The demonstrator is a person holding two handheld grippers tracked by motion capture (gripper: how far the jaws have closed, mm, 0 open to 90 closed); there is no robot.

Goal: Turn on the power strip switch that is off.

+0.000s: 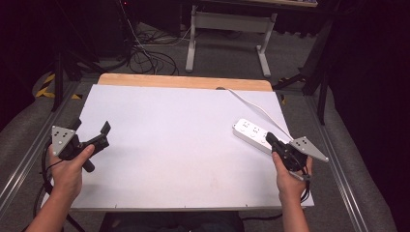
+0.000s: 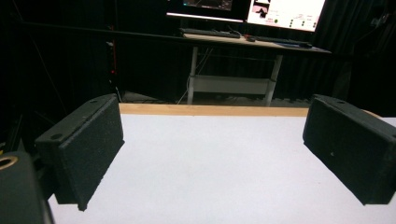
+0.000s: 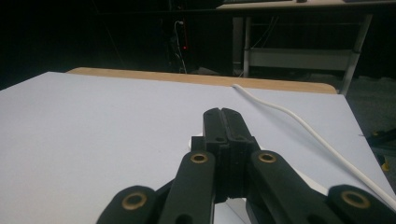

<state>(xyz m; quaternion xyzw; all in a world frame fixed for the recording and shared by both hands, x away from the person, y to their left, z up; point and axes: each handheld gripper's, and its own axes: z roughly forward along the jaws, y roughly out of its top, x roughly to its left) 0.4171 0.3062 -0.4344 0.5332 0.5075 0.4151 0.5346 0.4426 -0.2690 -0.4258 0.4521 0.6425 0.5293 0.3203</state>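
A white power strip (image 1: 251,134) lies at the right of the white table (image 1: 169,145), and its white cord (image 1: 254,104) runs toward the far edge. My right gripper (image 1: 270,137) is shut, jaws pressed together with nothing between them, its tip over the strip's near end. In the right gripper view the closed jaws hide most of the power strip (image 3: 194,140), with the cord (image 3: 299,123) curving off to the right. My left gripper (image 1: 103,133) is held open above the table's left side. Its pads (image 2: 81,154) stand wide apart over bare table.
A wooden strip (image 1: 186,81) edges the table's far side. Beyond it are a desk frame (image 1: 229,29) and tangled floor cables (image 1: 145,53). Metal rails (image 1: 29,150) run along both sides of the table. Monitors (image 2: 285,11) sit on the far desk.
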